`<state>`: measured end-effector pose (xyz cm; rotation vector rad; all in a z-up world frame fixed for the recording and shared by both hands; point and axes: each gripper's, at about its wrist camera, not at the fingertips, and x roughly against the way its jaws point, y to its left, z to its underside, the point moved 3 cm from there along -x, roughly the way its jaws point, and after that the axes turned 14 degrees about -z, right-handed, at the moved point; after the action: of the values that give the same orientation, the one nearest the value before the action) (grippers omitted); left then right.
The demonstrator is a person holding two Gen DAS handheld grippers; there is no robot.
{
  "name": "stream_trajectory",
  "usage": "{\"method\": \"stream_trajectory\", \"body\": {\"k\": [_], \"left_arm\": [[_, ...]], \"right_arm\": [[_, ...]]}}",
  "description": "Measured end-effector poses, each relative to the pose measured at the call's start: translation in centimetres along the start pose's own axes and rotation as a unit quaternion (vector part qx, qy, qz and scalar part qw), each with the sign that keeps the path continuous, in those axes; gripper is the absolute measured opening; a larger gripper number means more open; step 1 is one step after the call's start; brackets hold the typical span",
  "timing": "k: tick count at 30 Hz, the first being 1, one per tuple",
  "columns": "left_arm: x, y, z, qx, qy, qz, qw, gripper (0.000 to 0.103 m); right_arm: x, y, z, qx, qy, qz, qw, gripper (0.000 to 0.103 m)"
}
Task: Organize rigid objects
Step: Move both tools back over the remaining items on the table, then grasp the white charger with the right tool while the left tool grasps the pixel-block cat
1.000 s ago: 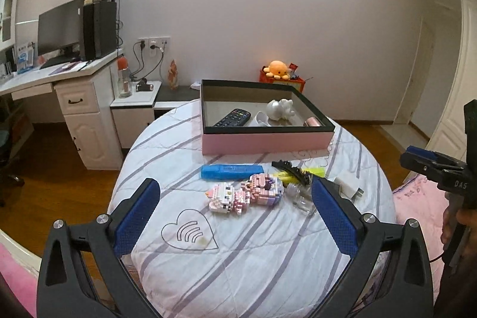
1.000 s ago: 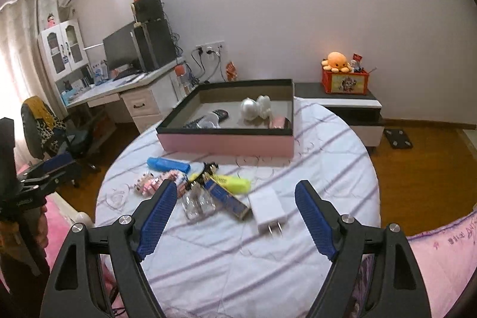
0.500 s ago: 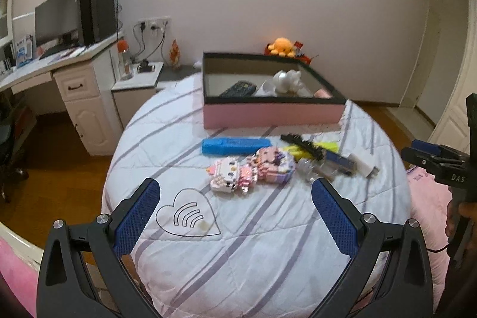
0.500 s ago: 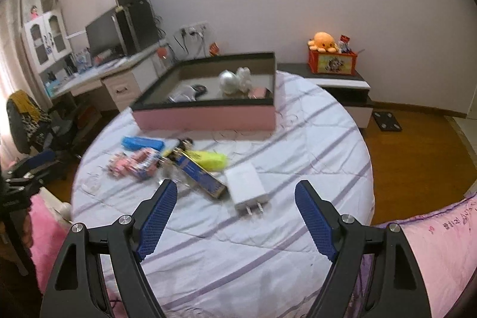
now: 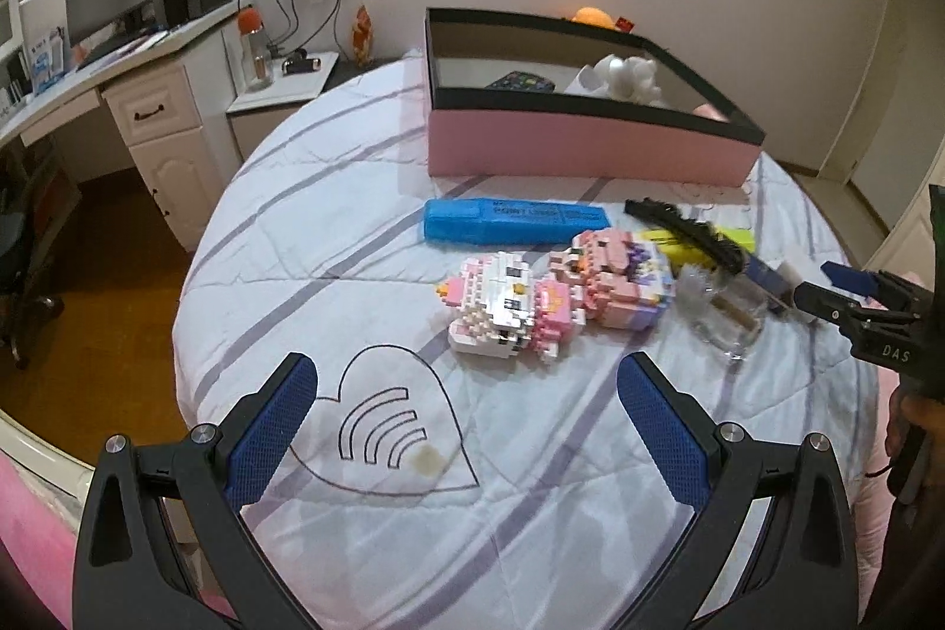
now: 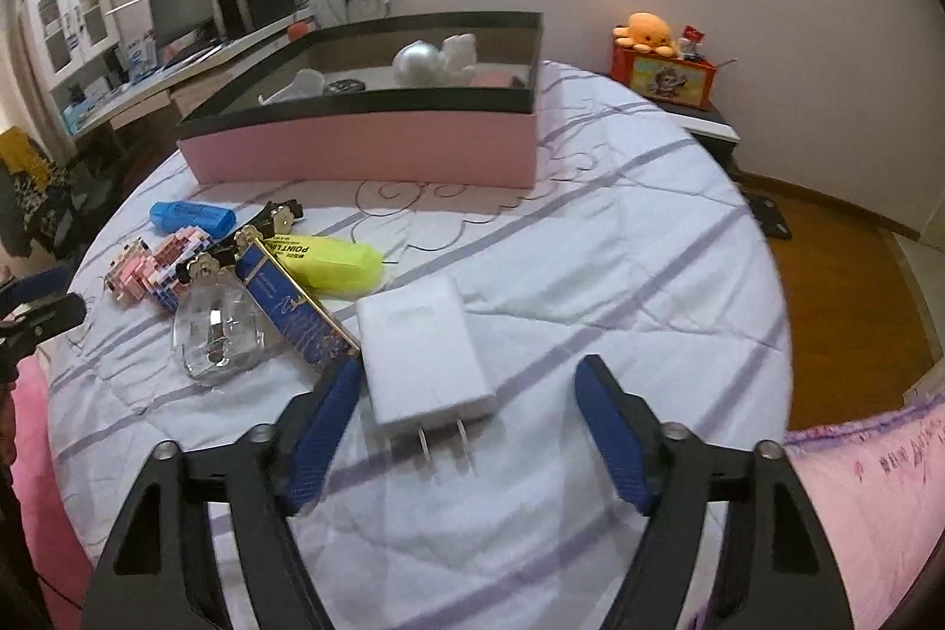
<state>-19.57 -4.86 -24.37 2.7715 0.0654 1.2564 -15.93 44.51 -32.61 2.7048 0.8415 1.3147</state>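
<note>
A pink box [image 5: 590, 146] with a black rim stands at the far side of the round bed; it also shows in the right wrist view [image 6: 366, 146]. Loose items lie in front: a blue marker [image 5: 514, 219], two pink-and-white brick figures [image 5: 508, 305], a black brush [image 5: 685, 231], a glass bottle [image 6: 218, 329], a blue-and-gold case [image 6: 295, 305], a yellow marker [image 6: 331, 261], a white plug adapter [image 6: 422, 349]. My left gripper [image 5: 466, 429] is open and empty, just short of the brick figures. My right gripper [image 6: 466, 429] is open, its jaws either side of the adapter's prongs.
The box holds a remote [image 5: 520, 82], a white figurine [image 5: 626, 76] and a silver ball [image 6: 416, 62]. A desk with a monitor [image 5: 112, 4] stands left. A nightstand with an orange plush [image 6: 644, 30] stands right. Wooden floor surrounds the bed.
Both grippers have moved forward and down toward the bed. The left has closed in on the brick figures, the right on the white adapter. Both stay open.
</note>
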Motion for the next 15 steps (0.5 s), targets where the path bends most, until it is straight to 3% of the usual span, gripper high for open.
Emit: {"method": "stream_trajectory", "body": {"k": [4, 7, 15], "left_arm": [[-1.3, -0.1, -0.1, -0.002, 0.01, -0.008, 0.9999, 0.103], [-2.2, -0.2, -0.3, 0.001, 0.019, -0.003, 0.9998, 0.103], [-3.6, -2.0, -1.0, -0.02, 0.017, -0.006, 0.9996, 0.103]], "right_arm": [[-1.0, -0.5, -0.1, 0.005, 0.007, 0.002, 1.0, 0.07], [-0.9, -0.9, -0.2, 0.005, -0.006, 0.014, 1.0, 0.043], [-0.9, -1.8, -0.2, -0.007, -0.022, -0.006, 1.0, 0.041]]}}
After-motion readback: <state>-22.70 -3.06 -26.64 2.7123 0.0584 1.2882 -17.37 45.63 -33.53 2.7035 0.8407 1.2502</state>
